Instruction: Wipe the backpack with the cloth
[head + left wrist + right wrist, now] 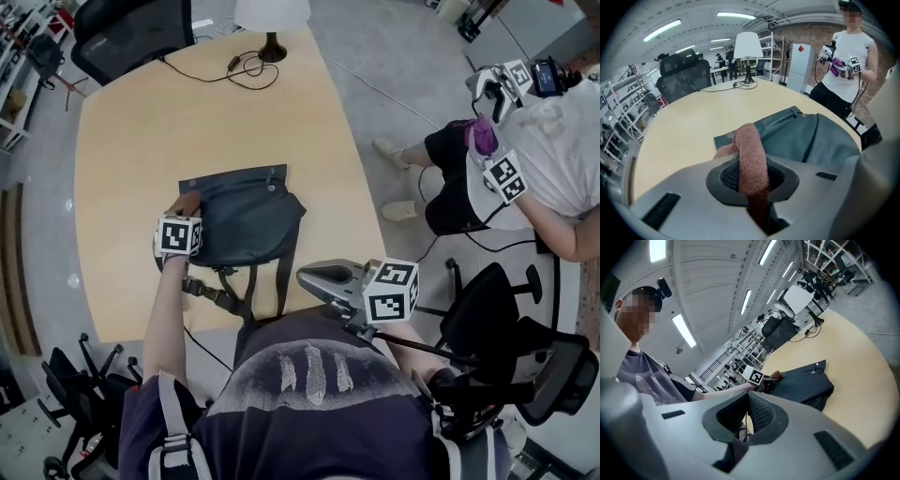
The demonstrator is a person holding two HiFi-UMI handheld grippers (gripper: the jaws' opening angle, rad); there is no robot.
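A dark grey backpack lies flat near the front of the wooden table, its straps hanging over the near edge. At the bag's left side, my left gripper is shut on a reddish-brown cloth. In the left gripper view the cloth stands up as a rolled strip pinched in the left gripper, with the backpack just ahead and to the right. My right gripper hovers off the table's front right edge, shut and holding nothing; its view looks across at the backpack.
A lamp and a black cable sit at the table's far end, with an office chair behind. Another person with grippers sits to the right. Black chairs crowd the near right floor.
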